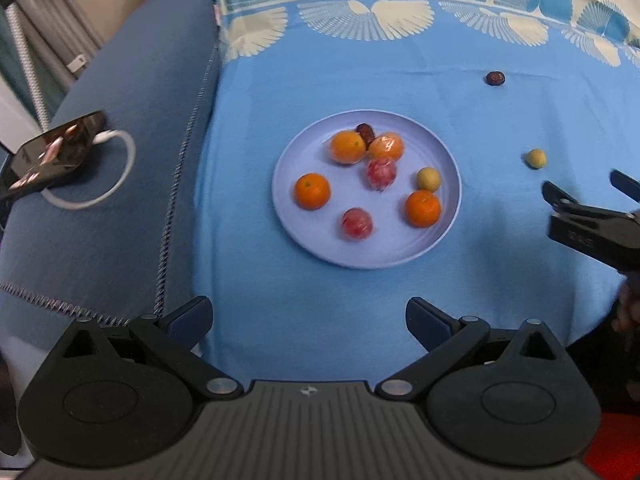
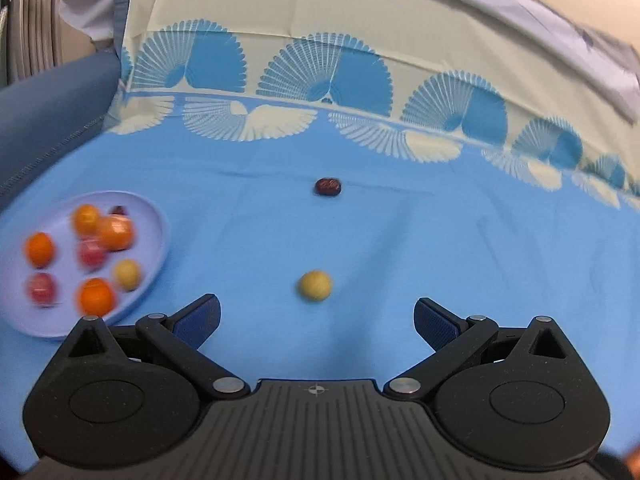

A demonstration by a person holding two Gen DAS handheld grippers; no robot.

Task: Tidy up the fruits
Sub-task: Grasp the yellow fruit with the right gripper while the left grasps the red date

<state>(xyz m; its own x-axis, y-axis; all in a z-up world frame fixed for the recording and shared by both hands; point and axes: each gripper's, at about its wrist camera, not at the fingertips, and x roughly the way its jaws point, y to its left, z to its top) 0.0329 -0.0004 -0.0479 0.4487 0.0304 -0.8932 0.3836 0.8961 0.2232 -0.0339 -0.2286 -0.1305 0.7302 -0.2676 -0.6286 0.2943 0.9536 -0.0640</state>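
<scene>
A lilac plate (image 1: pixel 448 216) on the blue cloth holds several fruits: oranges, wrapped red ones, a small yellow one and a dark date. It also shows in the right wrist view (image 2: pixel 156 236) at the left. A loose yellow fruit (image 1: pixel 536 158) (image 2: pixel 315 285) and a loose dark date (image 1: pixel 495 77) (image 2: pixel 328 187) lie on the cloth to the plate's right. My left gripper (image 1: pixel 308 320) is open and empty, just in front of the plate. My right gripper (image 2: pixel 316 320) (image 1: pixel 584 188) is open and empty, with the yellow fruit just ahead of its fingers.
A phone (image 1: pixel 52 152) with a white cable loop (image 1: pixel 120 168) lies on the dark blue sofa arm at the left. The cloth's patterned border (image 2: pixel 320 80) rises at the back.
</scene>
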